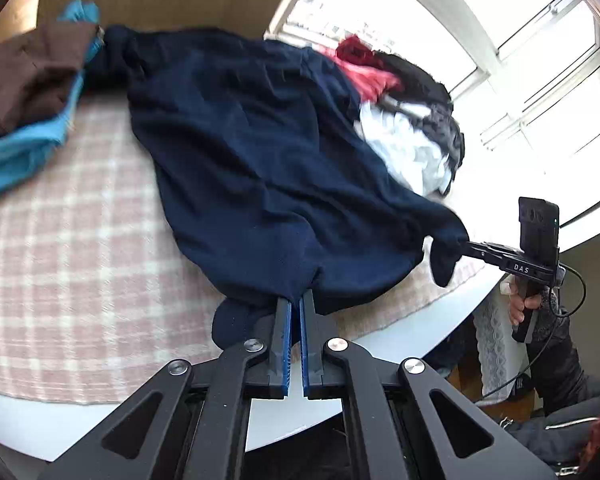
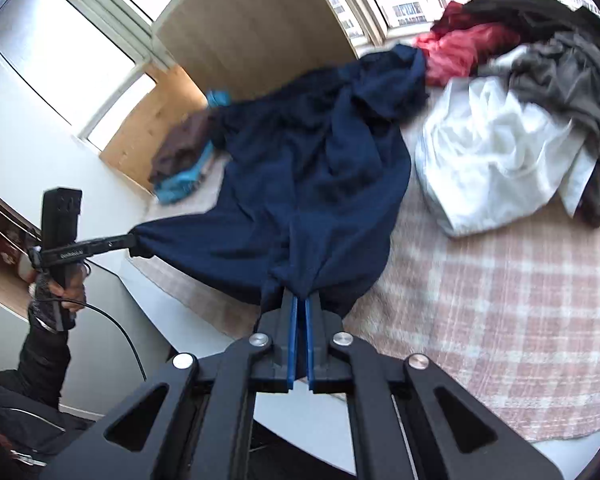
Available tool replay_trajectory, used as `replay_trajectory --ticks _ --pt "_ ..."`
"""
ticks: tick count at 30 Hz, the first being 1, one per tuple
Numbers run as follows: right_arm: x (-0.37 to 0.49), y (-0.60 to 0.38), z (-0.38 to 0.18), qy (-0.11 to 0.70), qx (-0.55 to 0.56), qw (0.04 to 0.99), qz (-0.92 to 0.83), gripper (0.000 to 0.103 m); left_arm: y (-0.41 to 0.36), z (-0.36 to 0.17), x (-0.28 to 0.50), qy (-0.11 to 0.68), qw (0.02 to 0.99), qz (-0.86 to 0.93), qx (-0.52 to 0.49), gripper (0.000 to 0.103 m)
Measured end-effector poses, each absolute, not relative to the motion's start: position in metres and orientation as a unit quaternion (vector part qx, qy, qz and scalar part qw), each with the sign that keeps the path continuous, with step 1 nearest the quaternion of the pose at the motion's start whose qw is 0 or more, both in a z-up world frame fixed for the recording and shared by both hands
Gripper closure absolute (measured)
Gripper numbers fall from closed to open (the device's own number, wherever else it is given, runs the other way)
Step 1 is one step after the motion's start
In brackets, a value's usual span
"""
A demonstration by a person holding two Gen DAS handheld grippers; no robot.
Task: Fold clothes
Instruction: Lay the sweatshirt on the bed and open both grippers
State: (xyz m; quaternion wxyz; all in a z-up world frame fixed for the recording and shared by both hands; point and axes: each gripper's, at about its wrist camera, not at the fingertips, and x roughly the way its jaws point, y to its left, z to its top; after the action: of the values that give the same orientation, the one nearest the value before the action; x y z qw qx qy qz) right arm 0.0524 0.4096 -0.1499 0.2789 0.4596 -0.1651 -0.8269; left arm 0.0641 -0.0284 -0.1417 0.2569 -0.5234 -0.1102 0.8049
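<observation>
Bright daylight floods through white-framed windows (image 1: 532,92) onto a white table (image 2: 148,320) covered by a pink-and-white checked cloth (image 1: 60,280). A pale wooden panel (image 2: 256,36) stands behind it; apartment blocks (image 2: 412,4) show outside.

Checked cloth (image 2: 500,300) on my right lies bare, room to pass. Ahead, the white, red and dark heap (image 2: 500,140) blocks; the brown and blue pile (image 1: 28,112) crowds my left.

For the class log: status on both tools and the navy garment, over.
Left tool shut on navy garment. Right tool shut on its other corner. Laundry pile touches the garment's far end.
</observation>
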Motion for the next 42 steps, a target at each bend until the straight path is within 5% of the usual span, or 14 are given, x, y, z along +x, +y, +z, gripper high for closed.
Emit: replay_trajectory --ticks 8,14,16,21,42 --pt "0.079 0.449 -0.067 -0.239 0.392 0.291 -0.840 0.100 -0.118 -0.051 0.067 -0.111 0.233 0.848 -0.463 0.100" --pt "0.065 0.448 -0.185 -0.065 0.572 0.025 -0.817 0.096 -0.168 -0.145 0.055 -0.063 0.123 0.791 -0.595 0.096" --pt "0.073 0.429 -0.196 -0.094 0.573 0.066 -0.811 0.096 -0.178 -0.176 0.049 -0.042 0.083 0.782 -0.616 0.098" --pt "0.094 0.376 -0.215 -0.118 0.576 0.146 -0.796 0.066 -0.177 -0.203 0.048 -0.063 0.122 0.770 -0.622 0.093" --pt "0.138 0.287 -0.256 0.105 0.570 0.162 -0.798 0.065 -0.198 -0.237 0.091 -0.021 0.162 0.737 -0.656 0.093"
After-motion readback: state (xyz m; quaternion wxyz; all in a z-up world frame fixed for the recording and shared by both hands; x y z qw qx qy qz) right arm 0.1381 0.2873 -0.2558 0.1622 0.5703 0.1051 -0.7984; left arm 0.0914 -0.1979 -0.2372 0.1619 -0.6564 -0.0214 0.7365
